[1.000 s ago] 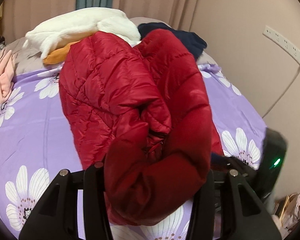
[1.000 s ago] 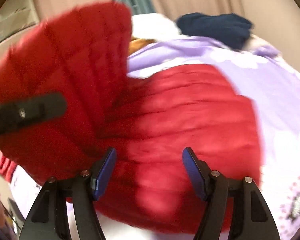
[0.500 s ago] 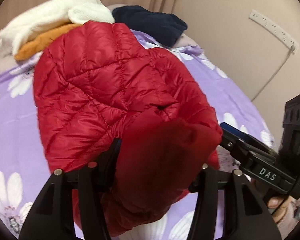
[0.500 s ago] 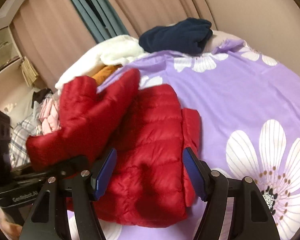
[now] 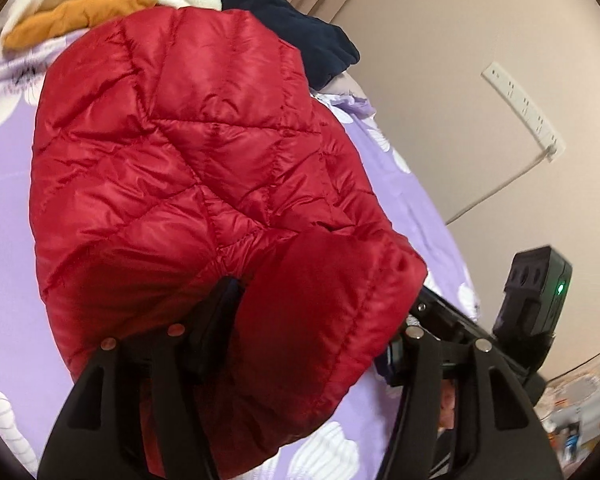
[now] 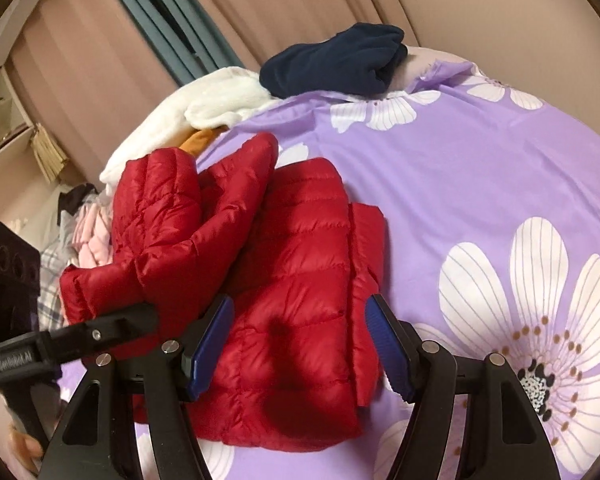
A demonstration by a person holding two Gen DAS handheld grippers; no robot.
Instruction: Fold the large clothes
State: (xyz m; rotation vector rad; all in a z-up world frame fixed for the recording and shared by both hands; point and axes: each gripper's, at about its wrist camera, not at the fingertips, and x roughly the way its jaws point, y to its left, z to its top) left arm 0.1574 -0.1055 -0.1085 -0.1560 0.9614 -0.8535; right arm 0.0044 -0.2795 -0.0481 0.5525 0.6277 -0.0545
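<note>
A red quilted puffer jacket (image 6: 300, 280) lies on the purple flowered bedspread (image 6: 480, 168). One part of it is folded over the rest. My left gripper (image 5: 308, 320) has a thick fold of the jacket (image 5: 204, 160) filling the gap between its fingers, which are opening. In the right wrist view the left gripper (image 6: 100, 332) sits at the jacket's left edge, where the fold stands raised. My right gripper (image 6: 300, 348) hovers open over the jacket's near edge, its blue pads (image 6: 210, 340) apart and touching nothing. The right gripper (image 5: 532, 312) also shows at the right of the left wrist view.
At the far end of the bed are a white fleece (image 6: 204, 112), an orange garment (image 5: 76, 16) and a folded navy garment (image 6: 336, 60). Pink and plaid clothes (image 6: 88, 236) lie at the left. A wall with a power strip (image 5: 520, 116) borders the bed.
The left gripper has sunk and laid the folded part down over the jacket, and its fingers stand wider apart. The right gripper has drawn back from the jacket, so the bed shows again.
</note>
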